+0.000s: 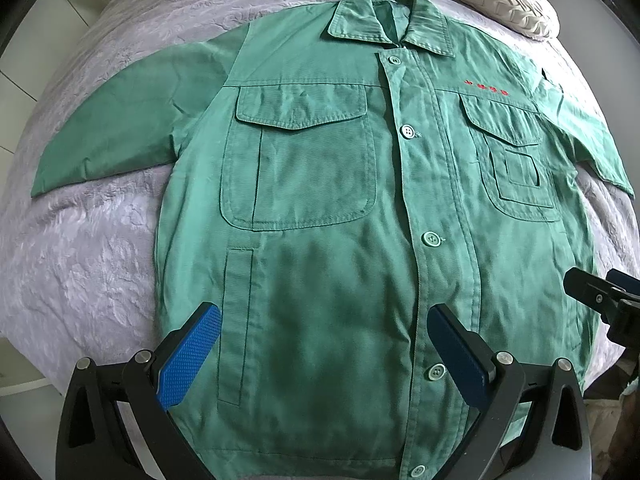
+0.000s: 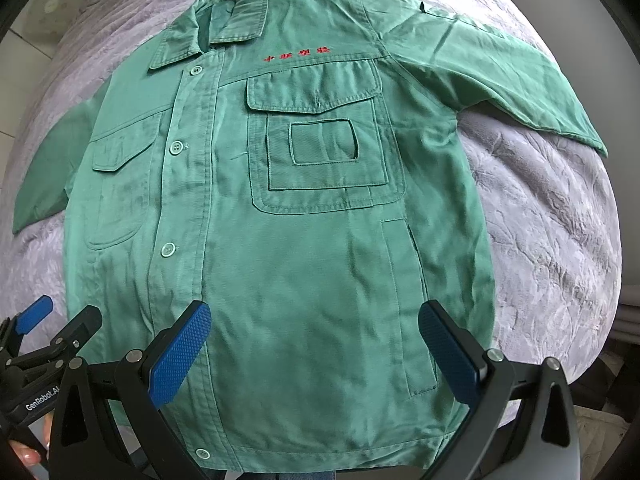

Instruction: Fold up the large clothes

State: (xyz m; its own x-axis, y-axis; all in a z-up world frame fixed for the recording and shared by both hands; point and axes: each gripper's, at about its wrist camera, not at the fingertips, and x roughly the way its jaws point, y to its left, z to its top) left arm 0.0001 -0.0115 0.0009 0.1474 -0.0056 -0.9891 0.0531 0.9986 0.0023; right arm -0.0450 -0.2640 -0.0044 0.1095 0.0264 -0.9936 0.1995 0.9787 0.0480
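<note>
Both grippers, left gripper (image 1: 324, 354) and right gripper (image 2: 316, 354), hover wide open above my soft, limp green jacket (image 1: 340, 200) on the bed (image 1: 100, 260); I judge its hem corners the best hold.

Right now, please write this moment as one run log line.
stage: fold not begun | jacket: flat, buttoned, on bed cover | left gripper: open, empty | right gripper: open, empty

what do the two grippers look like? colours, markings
Both match: left gripper and right gripper have black angular frames, silver pivot pins and blue fingers with dimpled pads. White "GenRobot.AI" lettering shows on the left unit's body. No cables visible.
</note>
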